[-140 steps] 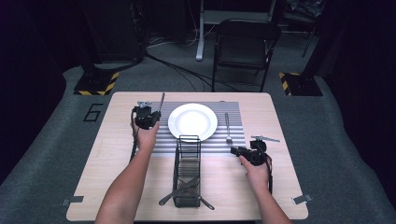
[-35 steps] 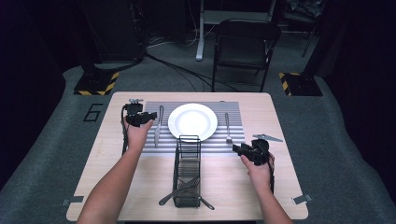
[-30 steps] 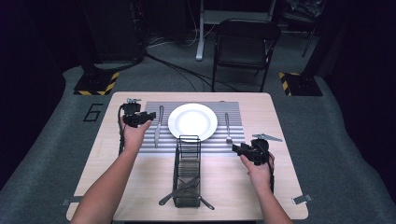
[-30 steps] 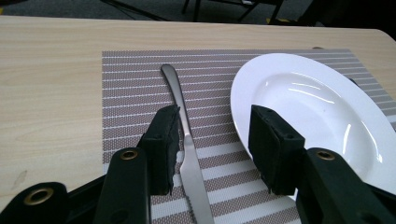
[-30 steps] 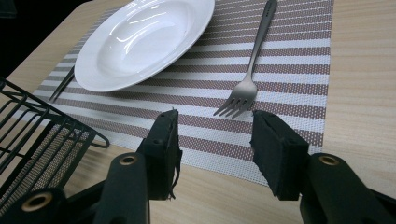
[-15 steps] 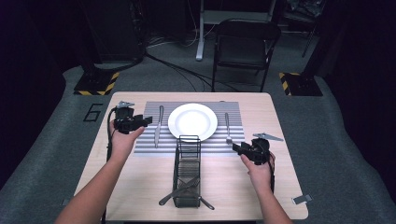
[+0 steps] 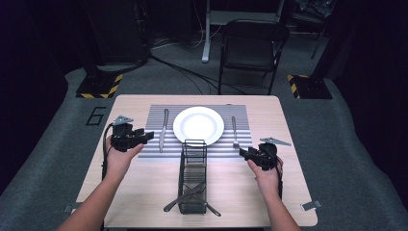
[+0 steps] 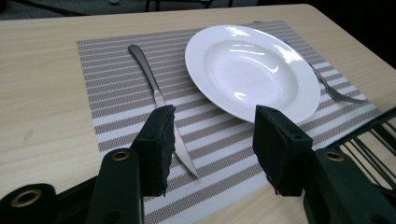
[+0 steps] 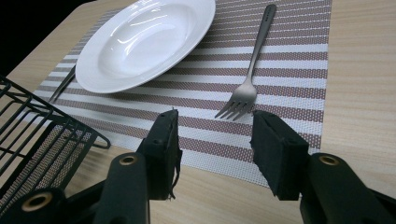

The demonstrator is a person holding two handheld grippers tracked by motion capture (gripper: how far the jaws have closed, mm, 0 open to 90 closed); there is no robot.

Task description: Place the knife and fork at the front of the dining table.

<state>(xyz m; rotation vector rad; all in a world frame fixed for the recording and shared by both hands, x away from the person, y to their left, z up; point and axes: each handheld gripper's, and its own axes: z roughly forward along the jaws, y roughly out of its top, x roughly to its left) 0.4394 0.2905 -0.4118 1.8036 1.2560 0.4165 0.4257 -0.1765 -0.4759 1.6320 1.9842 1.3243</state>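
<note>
While the white plate (image 7: 198, 125) sits centred on the striped placemat (image 7: 199, 150), knife (image 7: 163, 129) left and fork (image 7: 234, 131) right, both grippers, left (image 8: 212, 140) and right (image 9: 212, 140), hover spread and empty. A floor marking (image 7: 95, 116) apparently reads "6".

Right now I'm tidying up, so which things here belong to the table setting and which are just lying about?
Table setting: placemat, plate, knife, fork, wire basket holding spare cutlery.
Lying about: folding chair, floor cables.
</note>
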